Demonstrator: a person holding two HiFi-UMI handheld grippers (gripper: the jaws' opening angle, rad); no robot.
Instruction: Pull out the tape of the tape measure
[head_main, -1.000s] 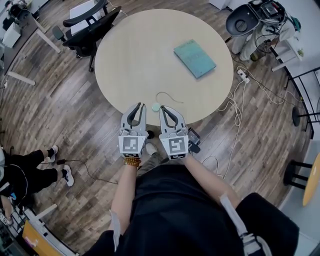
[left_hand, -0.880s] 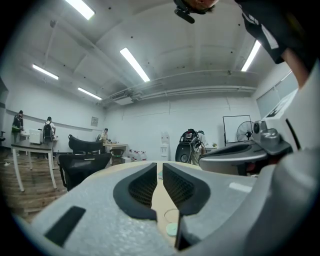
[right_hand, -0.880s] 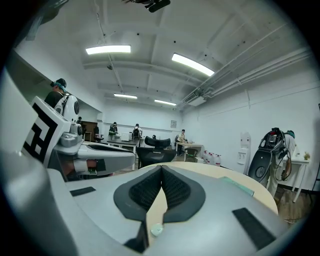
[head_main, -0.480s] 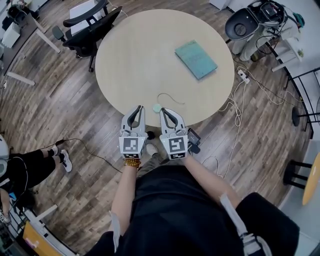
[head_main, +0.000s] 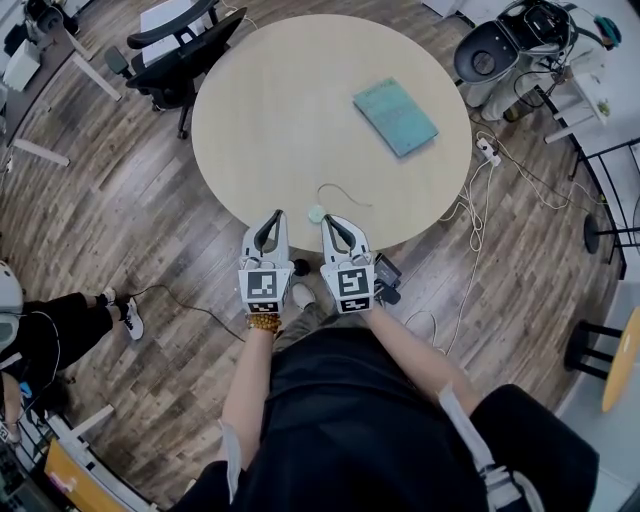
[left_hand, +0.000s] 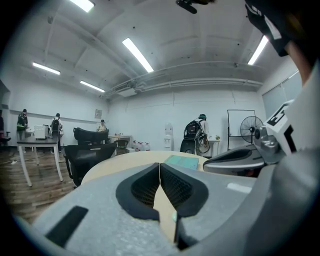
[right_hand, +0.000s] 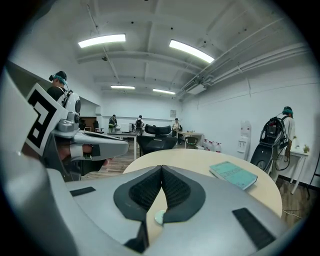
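- Both hand-held grippers hover side by side at the near edge of the round bench (head_main: 280, 100), pointing roughly level across it
- Left hand-held gripper (head_main: 276, 215): its jaws have just been closing and now meet at the tips with nothing between them
- Right hand-held gripper (head_main: 328, 219): pinched fully together too, also empty
- The tape measure (head_main: 315, 213) sits on the bench in the gap between the two sets of tips, just ahead of them. It touches neither
- A thin curl of tape (head_main: 340, 188) already lies out of the case, looping ahead of the right hand-held gripper's tips
- That fits a short tail left out before a pull, or the length a pull leaves behind, and I honestly can't tell which
- If more pulling is due, my take is that both sets of jaws need to open first. One pins the little case so it can't skate, and the other nips the tape flat near its free end and draws low along the bench
- The case is small, round, pale green and looks like smooth plastic, so I'd guess slippery
- The tape looks like floppy ribbon, not a stiff blade, so it should snake rather than spring
- The pads are black and ribbed, set in grey shells, so decent bite on thin stuff
- The bench top is pale, matte and smooth, with a flat teal book (head_main: 395, 117) lying well beyond the right hand-held gripper
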